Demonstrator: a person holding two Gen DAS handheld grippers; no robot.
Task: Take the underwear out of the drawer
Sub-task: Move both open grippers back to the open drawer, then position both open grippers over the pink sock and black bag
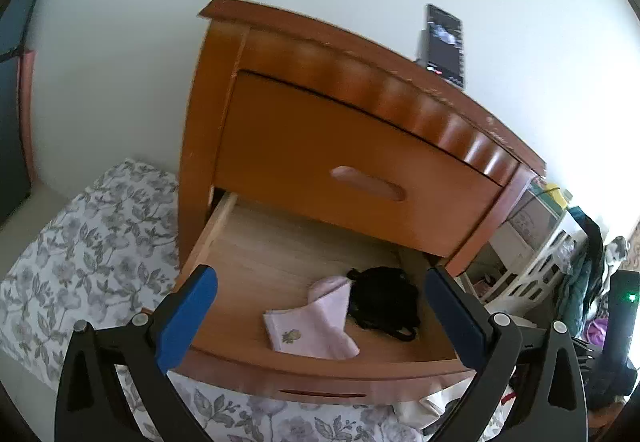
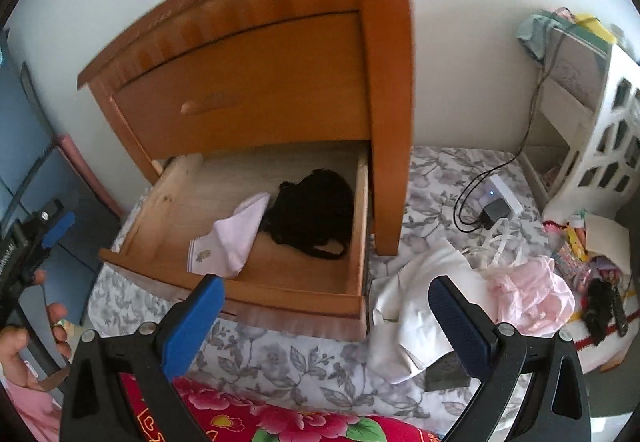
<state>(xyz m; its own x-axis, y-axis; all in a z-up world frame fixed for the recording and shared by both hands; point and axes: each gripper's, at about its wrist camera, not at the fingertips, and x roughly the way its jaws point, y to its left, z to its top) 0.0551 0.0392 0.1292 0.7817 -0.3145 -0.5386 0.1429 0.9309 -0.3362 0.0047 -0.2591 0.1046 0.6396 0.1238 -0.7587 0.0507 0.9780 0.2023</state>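
Observation:
The wooden nightstand's bottom drawer (image 1: 256,254) (image 2: 168,210) is pulled out. Inside lie a folded pale pink garment (image 1: 316,322) (image 2: 232,238) with a small emblem and a crumpled black garment (image 1: 384,298) (image 2: 316,214) beside it on the right. My left gripper (image 1: 320,322) hovers open in front of the drawer, its blue pads (image 1: 188,318) framing both garments without touching them. My right gripper (image 2: 326,322) is open too, held lower, over the drawer's front right corner and the floral sheet. The left gripper (image 2: 52,230) and a hand holding it show at the left edge of the right wrist view.
The upper drawer (image 1: 360,170) is closed. A phone (image 1: 444,42) stands on the nightstand top. A floral sheet (image 2: 288,358) covers the floor, with white and pink cloths (image 2: 480,290), a charger and cable (image 2: 492,210), and a white basket (image 2: 608,130) to the right.

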